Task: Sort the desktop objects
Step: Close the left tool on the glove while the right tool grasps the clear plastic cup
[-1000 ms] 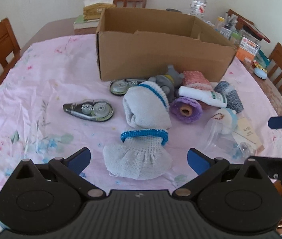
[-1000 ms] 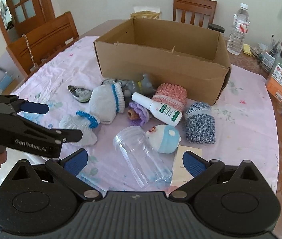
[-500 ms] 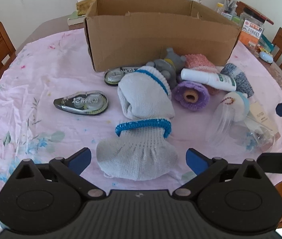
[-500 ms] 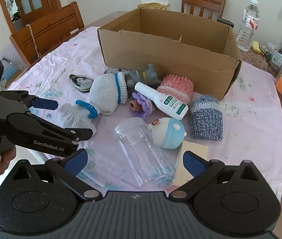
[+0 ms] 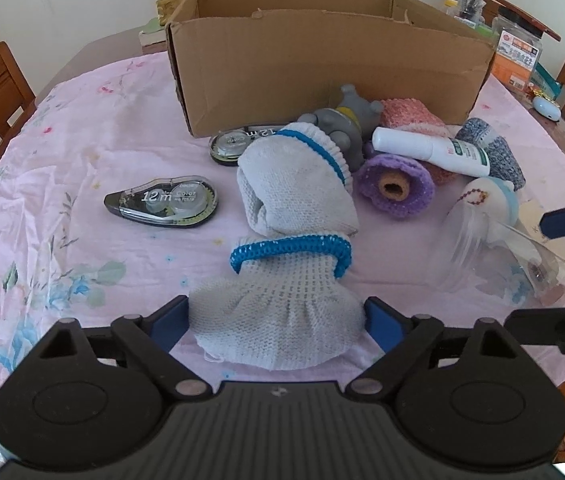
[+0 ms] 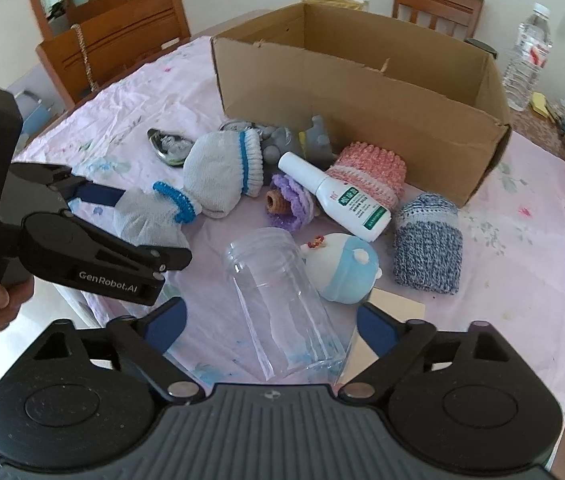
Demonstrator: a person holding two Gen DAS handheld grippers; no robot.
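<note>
Left gripper [image 5: 276,318] has closed in, fingers apart astride the near glove [image 5: 278,320]; closing may snag the tablecloth [image 5: 62,240] or drag the second glove [image 5: 294,188].

On the worktop [image 5: 82,152] the cardboard box [image 5: 322,68] stands behind the clutter. In the left wrist view, one correction tape dispenser [image 5: 162,206] lies left of the two knitted gloves [image 5: 294,196]. The lotion bottle [image 6: 334,196] rests across the yarn rolls, with the plastic jar [image 6: 282,300] lying in front.
</note>
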